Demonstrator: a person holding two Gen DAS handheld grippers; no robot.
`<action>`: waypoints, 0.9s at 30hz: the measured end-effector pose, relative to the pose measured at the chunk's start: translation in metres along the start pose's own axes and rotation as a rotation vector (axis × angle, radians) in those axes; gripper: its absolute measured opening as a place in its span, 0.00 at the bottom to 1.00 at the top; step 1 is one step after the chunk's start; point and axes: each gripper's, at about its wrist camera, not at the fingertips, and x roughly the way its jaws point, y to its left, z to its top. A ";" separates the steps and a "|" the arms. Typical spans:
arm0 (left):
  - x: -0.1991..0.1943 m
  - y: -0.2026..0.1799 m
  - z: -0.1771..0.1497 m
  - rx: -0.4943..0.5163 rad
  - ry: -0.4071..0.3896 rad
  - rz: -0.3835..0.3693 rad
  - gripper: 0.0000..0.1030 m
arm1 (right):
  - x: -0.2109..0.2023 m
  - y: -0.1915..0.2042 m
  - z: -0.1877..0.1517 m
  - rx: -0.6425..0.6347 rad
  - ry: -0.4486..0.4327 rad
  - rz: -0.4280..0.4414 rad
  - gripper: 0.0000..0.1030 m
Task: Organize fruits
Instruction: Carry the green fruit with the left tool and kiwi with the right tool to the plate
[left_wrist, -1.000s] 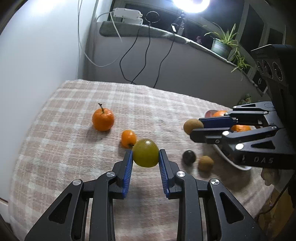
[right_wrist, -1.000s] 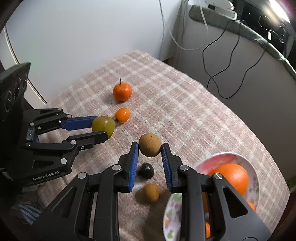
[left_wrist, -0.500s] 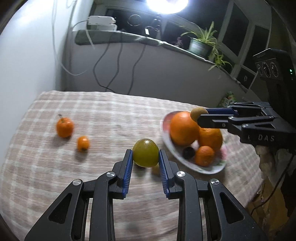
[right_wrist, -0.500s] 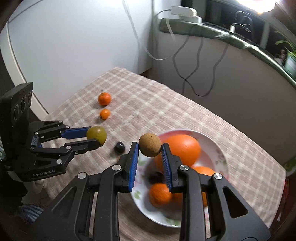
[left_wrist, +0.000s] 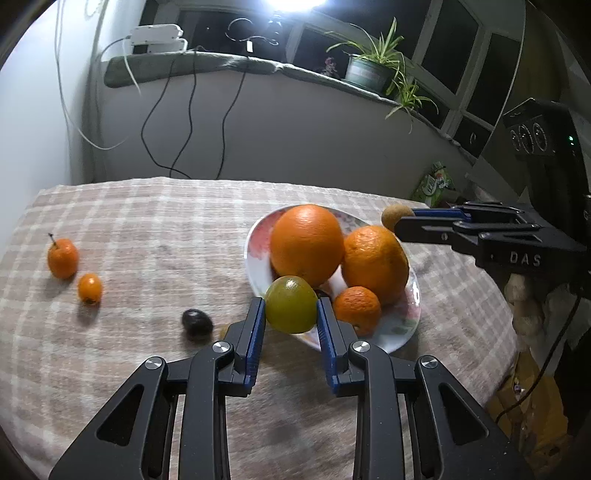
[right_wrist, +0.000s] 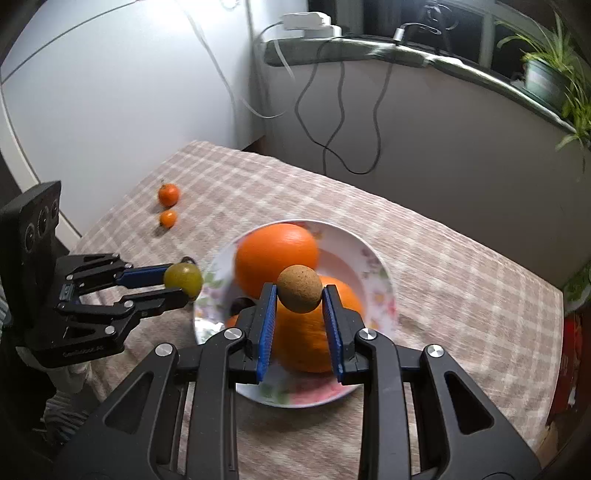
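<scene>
The left tongs (left_wrist: 291, 314) are clenched on a green fruit (left_wrist: 291, 304), and the right tongs (right_wrist: 300, 301) are clenched on a small brown fruit (right_wrist: 299, 283). Both fruits are held in the air, clear of the surface (left_wrist: 155, 229).

The coming move is judged to turn on where each held fruit sits relative to the plate (right_wrist: 373, 266). In the right wrist view the brown fruit is seen directly above the large oranges (right_wrist: 277, 254) heaped in the plate, so a straight lowering is probably all that is needed. The green fruit is held at the plate's near-left rim, beside the pile rather than over it, and free space there looks scant. The right tongs are thus judged the nearer to a release.

A dark fruit (left_wrist: 197, 322) and two small orange fruits (left_wrist: 62, 257) are left on the checked cloth, to the left of the plate. A further object behind the left tongs' finger is mostly hidden and cannot be identified. The plate's floor beneath the oranges is concealed, and motion blur softens the plate in the right view.
</scene>
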 end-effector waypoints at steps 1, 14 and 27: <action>0.001 -0.002 0.000 0.003 0.002 0.000 0.26 | 0.000 -0.005 -0.001 0.010 -0.002 -0.003 0.26; 0.014 -0.012 0.005 0.016 0.027 0.011 0.26 | 0.021 -0.061 0.003 0.121 0.019 -0.017 0.26; 0.019 -0.010 0.006 0.003 0.040 0.013 0.26 | 0.039 -0.075 0.002 0.156 0.045 -0.004 0.26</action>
